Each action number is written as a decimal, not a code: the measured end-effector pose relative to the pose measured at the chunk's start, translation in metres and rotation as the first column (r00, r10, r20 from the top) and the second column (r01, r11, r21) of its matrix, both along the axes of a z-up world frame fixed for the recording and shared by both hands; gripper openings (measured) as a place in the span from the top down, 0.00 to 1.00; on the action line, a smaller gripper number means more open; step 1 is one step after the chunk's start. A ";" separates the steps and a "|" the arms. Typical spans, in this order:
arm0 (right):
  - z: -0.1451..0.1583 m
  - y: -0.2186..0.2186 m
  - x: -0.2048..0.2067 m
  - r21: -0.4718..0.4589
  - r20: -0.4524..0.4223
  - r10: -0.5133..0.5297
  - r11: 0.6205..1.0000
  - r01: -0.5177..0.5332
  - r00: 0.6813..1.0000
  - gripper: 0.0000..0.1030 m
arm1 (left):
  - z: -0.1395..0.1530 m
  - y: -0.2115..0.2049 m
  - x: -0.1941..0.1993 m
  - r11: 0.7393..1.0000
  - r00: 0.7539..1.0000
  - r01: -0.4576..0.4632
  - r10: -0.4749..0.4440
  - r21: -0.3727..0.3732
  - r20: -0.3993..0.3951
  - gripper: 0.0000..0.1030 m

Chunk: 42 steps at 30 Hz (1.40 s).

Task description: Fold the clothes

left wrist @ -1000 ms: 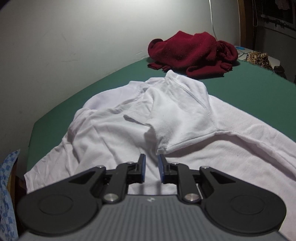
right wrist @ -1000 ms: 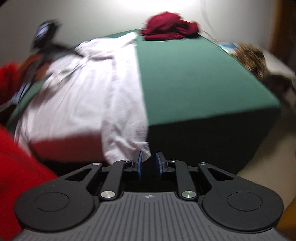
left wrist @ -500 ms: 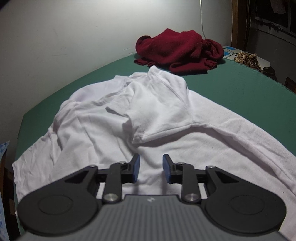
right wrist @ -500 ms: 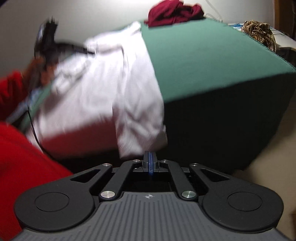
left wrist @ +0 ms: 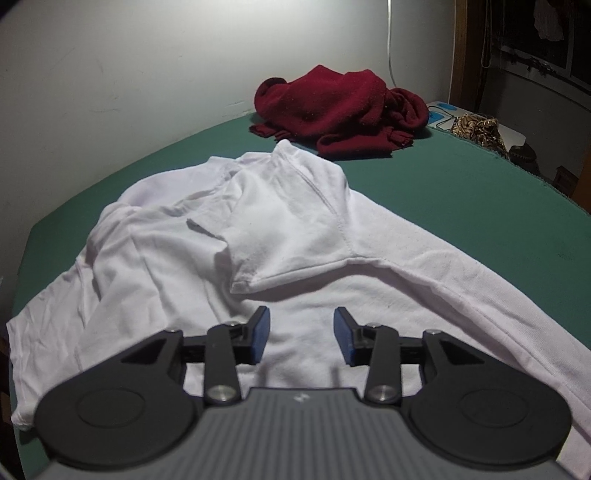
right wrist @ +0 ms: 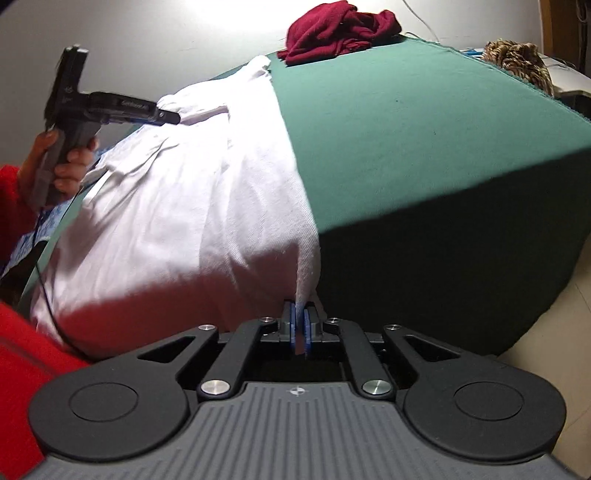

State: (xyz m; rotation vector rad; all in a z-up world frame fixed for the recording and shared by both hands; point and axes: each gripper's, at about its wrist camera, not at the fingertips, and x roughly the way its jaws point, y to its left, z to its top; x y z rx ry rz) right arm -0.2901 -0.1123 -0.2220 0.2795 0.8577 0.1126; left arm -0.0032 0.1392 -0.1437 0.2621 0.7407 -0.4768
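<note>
A white T-shirt [left wrist: 295, 236] lies spread on the green table [left wrist: 480, 206], one sleeve folded over its body. My left gripper [left wrist: 301, 332] is open and empty, hovering just above the shirt behind the folded sleeve. In the right wrist view the shirt [right wrist: 207, 192] hangs over the table's front edge. My right gripper [right wrist: 300, 325] is shut on the shirt's hanging bottom corner, below the table edge. The left gripper [right wrist: 110, 107] shows there at the left, held in a hand over the shirt.
A crumpled dark red garment [left wrist: 343, 110] lies at the back of the table, beyond the shirt; it also shows in the right wrist view [right wrist: 340, 29]. A patterned brown item [left wrist: 480, 129] sits past the table's right edge. A white wall runs behind.
My left gripper opened, let go of the sleeve and drew back. My right gripper closed on the shirt's hanging corner.
</note>
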 end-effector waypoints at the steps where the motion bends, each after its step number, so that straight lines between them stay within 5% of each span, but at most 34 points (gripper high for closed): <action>1: 0.002 0.000 -0.002 -0.046 -0.035 0.017 0.999 -0.019 0.999 0.95 | -0.001 0.003 0.000 1.000 1.000 -0.009 0.009 -0.009 -0.006 0.59; 4: 0.010 0.004 -0.004 -0.223 -0.162 0.061 0.970 -0.097 0.985 0.89 | -0.006 0.010 -0.003 0.999 0.999 -0.025 0.025 -0.025 -0.021 0.58; 6: 0.033 0.006 -0.001 -0.309 -0.106 0.098 0.943 -0.127 0.989 0.90 | -0.008 0.012 -0.005 0.999 0.999 -0.034 0.032 -0.038 -0.029 0.57; 10: 0.085 0.010 0.040 -0.201 0.132 0.169 0.970 -0.140 0.977 0.89 | -0.007 0.010 0.001 0.994 0.997 -0.064 0.060 -0.087 -0.042 0.57; 16: 0.051 0.035 0.135 -0.218 0.019 0.301 0.932 -0.290 0.953 0.89 | -0.009 -0.001 0.033 0.977 0.985 -0.174 0.171 -0.123 -0.038 0.53; 19: 0.057 0.028 0.163 -0.208 -0.002 0.417 0.889 -0.409 0.909 0.90 | -0.017 -0.003 0.055 0.957 0.965 -0.259 0.250 -0.128 -0.080 0.54; 21: 0.076 0.023 0.189 -0.211 0.060 0.482 0.862 -0.461 0.874 0.89 | -0.018 -0.004 0.064 0.938 0.946 -0.322 0.312 -0.129 -0.092 0.54; 27: 0.112 0.017 0.322 -0.296 0.180 0.613 0.780 -0.552 0.770 0.81 | -0.024 0.001 0.071 0.824 0.848 -0.530 0.510 -0.200 -0.147 0.50; 32: 0.101 0.056 0.436 -0.198 0.207 0.659 0.752 -0.629 0.723 0.78 | -0.028 -0.030 0.065 0.828 0.833 -0.553 0.549 -0.094 -0.067 0.54; 33: 0.095 0.068 0.453 -0.186 0.204 0.676 0.737 -0.650 0.708 0.74 | -0.028 -0.035 0.064 0.832 0.836 -0.549 0.547 -0.075 -0.052 0.63; 36: 0.074 0.104 0.479 -0.172 0.143 0.735 0.678 -0.714 0.663 0.69 | -0.028 -0.043 0.061 0.833 0.834 -0.552 0.551 -0.049 -0.024 0.66; 38: 0.060 0.121 0.488 -0.171 0.108 0.757 0.653 -0.738 0.645 0.71 | -0.029 -0.042 0.062 0.829 0.831 -0.556 0.556 -0.050 -0.022 0.66; 40: 0.048 0.133 0.495 -0.199 0.089 0.777 0.627 -0.753 0.624 1.00 | -0.030 -0.042 0.061 0.828 0.829 -0.559 0.559 -0.049 -0.014 0.66; 42: 0.047 0.140 0.501 -0.246 0.123 0.746 0.661 -0.709 0.654 1.00 | -0.030 -0.044 0.060 0.827 0.828 -0.561 0.561 -0.033 0.001 0.65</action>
